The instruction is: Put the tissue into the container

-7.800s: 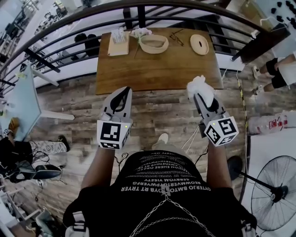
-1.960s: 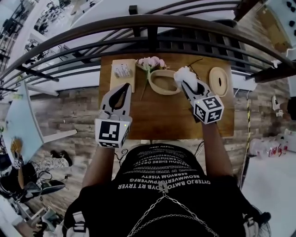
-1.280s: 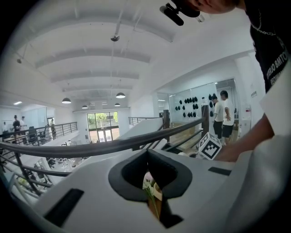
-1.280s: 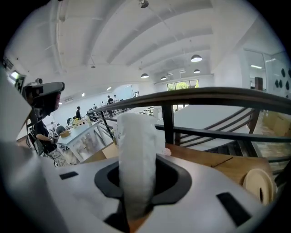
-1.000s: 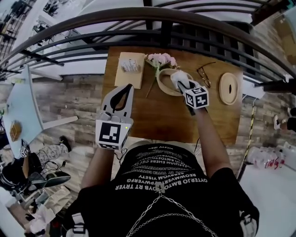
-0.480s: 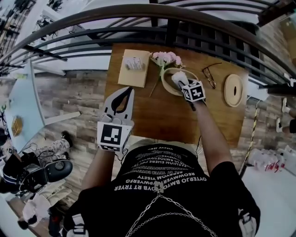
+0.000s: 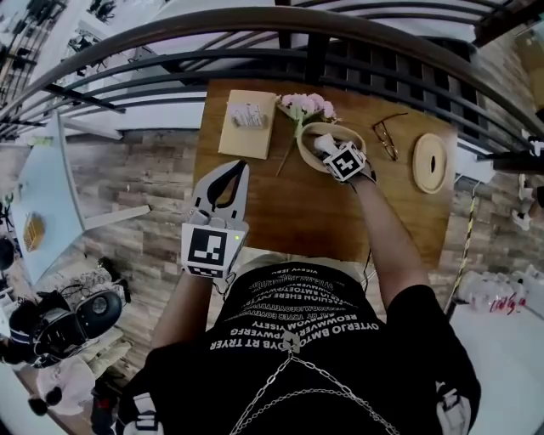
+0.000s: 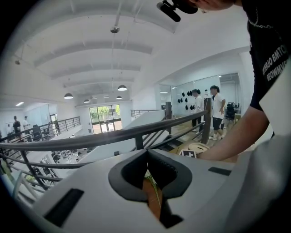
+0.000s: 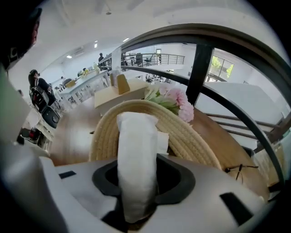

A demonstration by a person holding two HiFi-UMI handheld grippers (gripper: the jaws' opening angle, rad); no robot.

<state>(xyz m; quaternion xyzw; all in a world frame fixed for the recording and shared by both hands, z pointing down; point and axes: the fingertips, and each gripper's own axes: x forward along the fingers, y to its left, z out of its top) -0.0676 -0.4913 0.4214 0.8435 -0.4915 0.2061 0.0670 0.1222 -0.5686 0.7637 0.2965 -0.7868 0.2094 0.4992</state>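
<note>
The white tissue [image 9: 136, 159] stands upright between the jaws of my right gripper [image 9: 144, 175], which are opening; the pads still touch it on both sides. In the head view the right gripper [image 7: 325, 148] reaches over the near rim of the woven oval container [image 7: 338, 130], and the tissue [image 7: 320, 144] hangs over the container's inside. The container's rim [image 9: 200, 143] fills the right gripper view just beyond the jaws. My left gripper [image 7: 231, 168] is shut and empty, held over the table's near left edge; in its own view the left gripper [image 8: 146, 154] shows jaw tips touching.
On the wooden table [image 7: 280, 212] lie pink flowers [image 7: 303, 106] next to the container, glasses [image 7: 384, 138], a round wooden lid [image 7: 429, 162] at the right and a beige board [image 7: 246, 123] at the left. A dark curved railing [image 7: 280, 25] runs behind the table.
My right gripper has carried the tissue forward and left, from off the table to over the container. The left gripper has hardly moved.
</note>
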